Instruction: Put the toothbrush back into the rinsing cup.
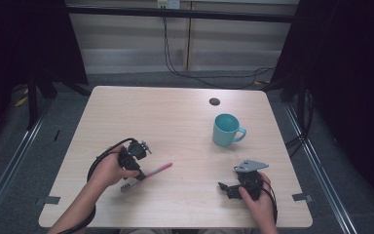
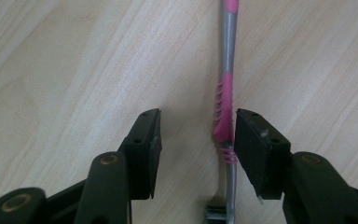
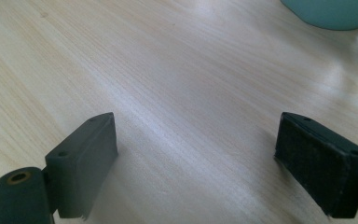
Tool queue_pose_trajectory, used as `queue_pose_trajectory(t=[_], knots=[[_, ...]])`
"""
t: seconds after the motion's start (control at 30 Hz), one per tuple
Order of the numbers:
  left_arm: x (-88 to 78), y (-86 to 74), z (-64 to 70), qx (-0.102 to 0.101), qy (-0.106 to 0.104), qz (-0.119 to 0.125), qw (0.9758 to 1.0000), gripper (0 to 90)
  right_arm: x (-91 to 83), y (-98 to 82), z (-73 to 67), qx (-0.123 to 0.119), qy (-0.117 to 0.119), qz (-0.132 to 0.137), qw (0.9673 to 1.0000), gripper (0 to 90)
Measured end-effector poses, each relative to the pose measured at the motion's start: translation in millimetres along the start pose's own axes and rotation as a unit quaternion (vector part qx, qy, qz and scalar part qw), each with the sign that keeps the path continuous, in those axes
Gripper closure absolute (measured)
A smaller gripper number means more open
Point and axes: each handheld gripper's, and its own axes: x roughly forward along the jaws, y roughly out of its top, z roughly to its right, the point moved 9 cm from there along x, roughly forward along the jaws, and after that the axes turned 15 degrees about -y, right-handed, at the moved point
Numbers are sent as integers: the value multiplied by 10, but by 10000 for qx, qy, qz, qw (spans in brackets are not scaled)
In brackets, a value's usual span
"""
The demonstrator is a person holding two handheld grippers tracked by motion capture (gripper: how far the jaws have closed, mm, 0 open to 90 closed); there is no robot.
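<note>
Left tongs (image 1: 137,171) over pink toothbrush (image 1: 157,170); right tongs (image 1: 226,189) on table (image 1: 175,122); teal mug (image 1: 227,129) beyond.

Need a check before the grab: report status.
Left claw open astride toothbrush, one pad at the pink grip, the other clear. Right claw open, idle on table. Toothbrush flat. Mug well off; nothing in the way.

No readable text, label, brand or number appears anywhere.
</note>
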Motion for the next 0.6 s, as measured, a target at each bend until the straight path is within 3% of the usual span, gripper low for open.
queue_pose_trajectory(t=[0.6], knots=[[100,27,16,108,135,-337,9993,638,0,0,-1,-3,3,1,10000,121]])
